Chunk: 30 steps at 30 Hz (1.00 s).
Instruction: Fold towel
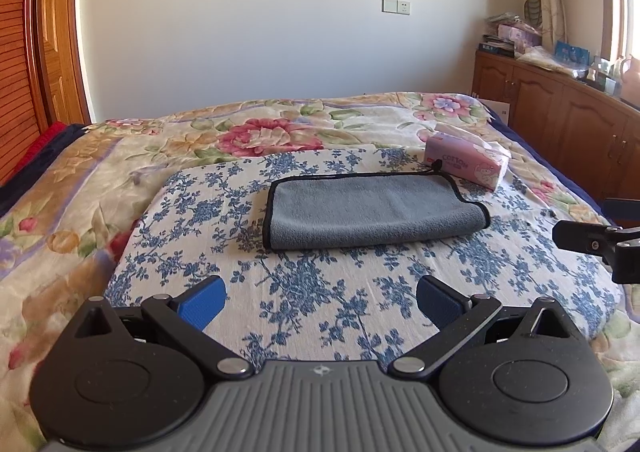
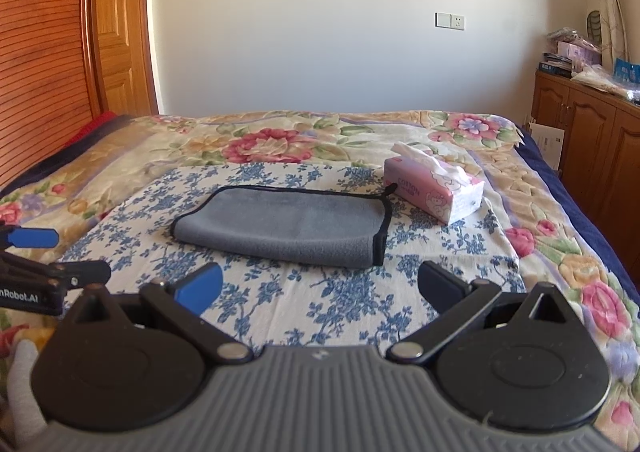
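Grey microfibre towel point(image 1: 372, 210) with black piped edging lies on the blue-and-white floral cloth point(image 1: 320, 292) spread over the bed point(image 1: 100, 180), roughly centre, far of both tools. It reads as already doubled once: a rounded fold runs along its near edge, layered piped edges show at the right end, and a small hanging loop point(image 2: 390, 188) sticks up at the far right corner. A pink tissue pack point(image 2: 436, 188) sits just beside that corner, to the right and farther off; whether it touches the loop cannot be told. Left hand-held gripper point(image 1: 320, 302): fingers spread wide, nothing between them, hovering near of the towel, apart from it. Right hand-held gripper point(image 2: 320, 288): likewise spread and empty, near of the towel's right half. Handling judgement: light, limp, plush pile, not slippery, not fragile; it will sag and drape from any pinch point, and the layers may slide apart if only the top one is caught. Best hold is likely the piped hem at the two corners of one short end, pinching all layers together, one corner per tool. Risks: snagging the floral cloth underneath with the lower finger, and nudging the tissue pack when working the far right corner.
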{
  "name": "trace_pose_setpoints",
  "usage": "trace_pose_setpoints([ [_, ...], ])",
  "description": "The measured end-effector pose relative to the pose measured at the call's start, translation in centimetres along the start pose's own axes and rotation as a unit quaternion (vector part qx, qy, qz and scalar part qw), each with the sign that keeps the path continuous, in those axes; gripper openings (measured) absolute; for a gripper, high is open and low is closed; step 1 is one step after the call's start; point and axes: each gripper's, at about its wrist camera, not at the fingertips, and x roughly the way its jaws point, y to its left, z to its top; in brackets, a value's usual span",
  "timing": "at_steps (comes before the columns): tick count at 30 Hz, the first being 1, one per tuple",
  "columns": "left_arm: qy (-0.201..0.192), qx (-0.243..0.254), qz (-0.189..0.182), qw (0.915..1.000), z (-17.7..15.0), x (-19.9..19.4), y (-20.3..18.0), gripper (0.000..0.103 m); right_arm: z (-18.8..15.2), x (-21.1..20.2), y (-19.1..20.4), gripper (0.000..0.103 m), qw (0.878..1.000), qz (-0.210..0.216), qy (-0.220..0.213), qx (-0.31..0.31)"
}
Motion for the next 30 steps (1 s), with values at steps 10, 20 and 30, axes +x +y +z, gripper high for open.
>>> trace_pose_setpoints([
  [10,-0.014,0.029,-0.004,0.9995,-1.5,-2.6,-1.3,0.103,-0.8,-2.0,0.3,0.103,1.000,0.000,-0.006,0.014],
  [20,-0.030,0.036,0.006,0.9989,-1.9,-4.1,-1.7,0.103,-1.1,-3.3,0.3,0.103,1.000,-0.003,-0.017,0.018],
  [30,-0.079,0.037,0.016,0.9961,-1.7,-6.1,-1.9,0.103,-1.3,-4.8,0.6,0.103,0.999,-0.006,-0.049,0.014],
])
